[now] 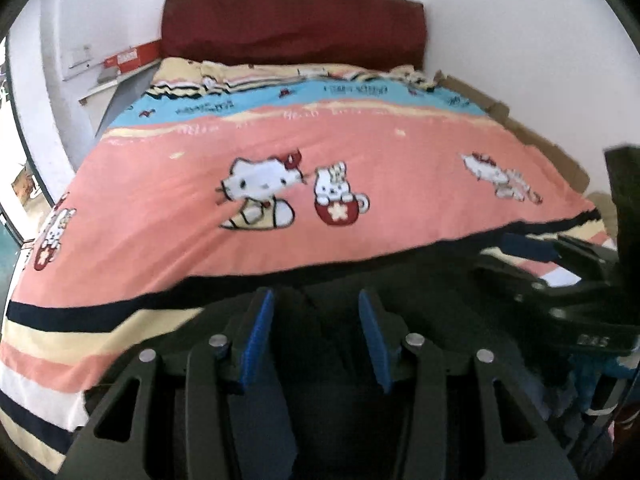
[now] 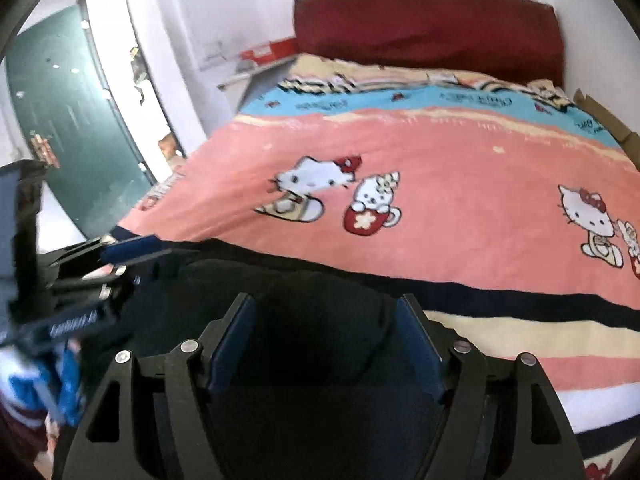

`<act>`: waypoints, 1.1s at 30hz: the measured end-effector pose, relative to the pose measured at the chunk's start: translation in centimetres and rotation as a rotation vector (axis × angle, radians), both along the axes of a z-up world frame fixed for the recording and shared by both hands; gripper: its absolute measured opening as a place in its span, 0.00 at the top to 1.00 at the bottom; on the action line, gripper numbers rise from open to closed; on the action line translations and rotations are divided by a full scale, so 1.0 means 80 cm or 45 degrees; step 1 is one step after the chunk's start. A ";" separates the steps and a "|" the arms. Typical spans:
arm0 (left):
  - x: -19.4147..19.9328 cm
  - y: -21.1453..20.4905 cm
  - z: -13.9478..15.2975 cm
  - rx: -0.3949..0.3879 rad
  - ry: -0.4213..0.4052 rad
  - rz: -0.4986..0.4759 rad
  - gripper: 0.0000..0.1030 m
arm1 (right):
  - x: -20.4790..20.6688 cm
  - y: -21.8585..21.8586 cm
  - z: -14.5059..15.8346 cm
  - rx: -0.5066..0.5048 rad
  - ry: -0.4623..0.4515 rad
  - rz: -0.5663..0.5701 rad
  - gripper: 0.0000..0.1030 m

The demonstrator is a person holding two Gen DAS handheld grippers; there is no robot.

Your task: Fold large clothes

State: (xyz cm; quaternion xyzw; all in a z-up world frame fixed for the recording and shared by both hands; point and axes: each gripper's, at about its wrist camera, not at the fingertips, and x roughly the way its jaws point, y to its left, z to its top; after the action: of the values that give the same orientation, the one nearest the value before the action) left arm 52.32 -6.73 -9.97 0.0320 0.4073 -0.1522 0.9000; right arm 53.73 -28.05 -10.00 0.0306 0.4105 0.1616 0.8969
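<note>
The right wrist view alone takes in a dark green door (image 2: 72, 120) standing beside a bright doorway. The left wrist view shows only a sliver of that side. It does show more of the brown cardboard (image 1: 500, 108) along the bed's far edge, and what it holds cannot be seen.

Both views look up a bed with a dark red headboard (image 1: 292, 24). The bed cover (image 1: 360, 128) is pink and printed with a white cartoon cat and a rabbit sitting in a red cup.

Writing runs along the cover's blue band (image 1: 360, 90), too blurred to read. A red box (image 1: 132, 56) on the bedside shelf carries a white label, equally unreadable, and so is the pale lettering on each tool's body.

A black garment (image 2: 312, 320) lies bunched at the foot of the bed, over the cover's striped end. The right tongs (image 2: 326, 312) stand wide apart with the garment humped between the blue pads. The left tongs (image 1: 316, 312) are set narrower over the same dark cloth. Whether they pinch it I cannot tell (black on black, and blurred).
</note>
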 end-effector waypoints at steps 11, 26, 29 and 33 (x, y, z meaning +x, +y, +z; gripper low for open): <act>-0.110 -0.017 -0.038 0.164 0.004 -0.159 0.58 | -0.079 0.019 -0.052 -0.083 0.106 0.144 0.30; -0.130 -0.009 -0.083 0.197 -0.044 -0.073 0.58 | -0.116 0.019 -0.106 -0.136 0.146 0.148 0.29; -0.115 -0.009 -0.091 0.188 -0.019 -0.046 0.58 | -0.098 0.019 -0.121 -0.122 0.167 0.127 0.29; -0.115 -0.005 -0.079 0.193 0.039 -0.049 0.58 | -0.089 0.023 -0.111 -0.146 0.209 0.102 0.30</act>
State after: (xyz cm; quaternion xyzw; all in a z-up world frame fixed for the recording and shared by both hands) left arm 43.10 -7.17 -16.27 0.1057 0.4308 -0.1387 0.8855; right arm 46.63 -26.20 -18.90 -0.0243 0.4920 0.1705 0.8534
